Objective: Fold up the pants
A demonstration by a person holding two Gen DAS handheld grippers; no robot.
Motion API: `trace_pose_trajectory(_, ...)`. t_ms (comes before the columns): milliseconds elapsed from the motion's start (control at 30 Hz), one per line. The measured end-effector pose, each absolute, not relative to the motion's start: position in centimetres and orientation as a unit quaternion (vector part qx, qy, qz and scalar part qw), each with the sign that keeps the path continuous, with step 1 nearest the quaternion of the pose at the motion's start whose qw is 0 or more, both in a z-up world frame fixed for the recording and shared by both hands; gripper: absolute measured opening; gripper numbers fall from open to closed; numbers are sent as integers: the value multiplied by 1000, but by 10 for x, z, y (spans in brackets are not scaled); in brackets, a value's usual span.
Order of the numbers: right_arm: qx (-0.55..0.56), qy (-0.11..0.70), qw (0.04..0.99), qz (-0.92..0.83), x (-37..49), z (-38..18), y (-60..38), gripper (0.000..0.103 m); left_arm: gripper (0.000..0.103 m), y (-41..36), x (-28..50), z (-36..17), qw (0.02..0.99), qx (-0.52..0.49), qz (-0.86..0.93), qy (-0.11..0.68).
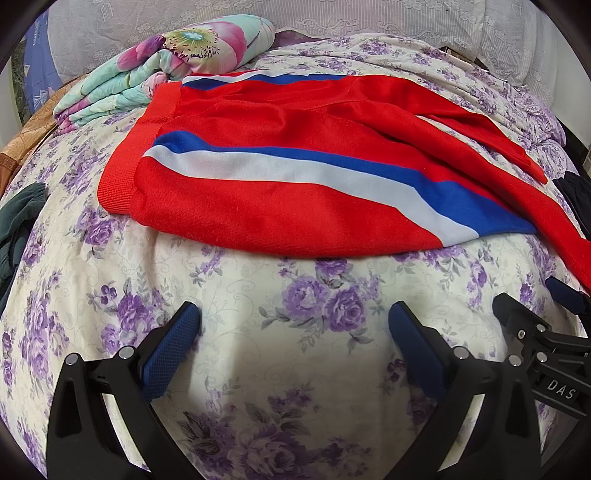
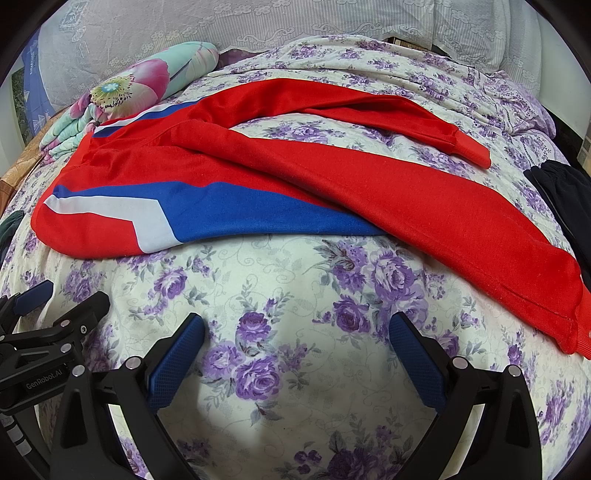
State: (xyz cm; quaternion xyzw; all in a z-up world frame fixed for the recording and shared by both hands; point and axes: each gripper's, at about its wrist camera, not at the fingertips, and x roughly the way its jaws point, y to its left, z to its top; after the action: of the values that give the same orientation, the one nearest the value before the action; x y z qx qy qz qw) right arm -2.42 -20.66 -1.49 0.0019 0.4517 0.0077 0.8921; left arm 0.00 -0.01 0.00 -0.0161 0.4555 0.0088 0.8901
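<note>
Red pants (image 1: 295, 122) with blue and white stripes lie spread on the floral bed, waistband to the left, legs running right; they also show in the right wrist view (image 2: 424, 206), one leg cuff (image 2: 476, 151) far right. My left gripper (image 1: 293, 314) is open and empty, hovering over the bedspread in front of the pants. My right gripper (image 2: 297, 325) is open and empty, also short of the pants' near edge. Each gripper shows at the other view's edge: the right one (image 1: 535, 317), the left one (image 2: 62, 306).
A folded flowered quilt (image 1: 166, 62) lies at the back left. A dark green garment (image 1: 18, 221) sits at the left edge and a dark garment (image 2: 565, 195) at the right edge. Lace-covered pillows (image 1: 332, 18) line the back. Purple-flowered bedspread (image 2: 295, 280) lies under everything.
</note>
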Motion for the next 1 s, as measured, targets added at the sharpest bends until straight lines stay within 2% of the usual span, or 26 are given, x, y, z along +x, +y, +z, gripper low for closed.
trace_pose_trajectory(1000,2,452,892,8,-24,-15,-207,100,99,0,0,0,890,-16,9,456)
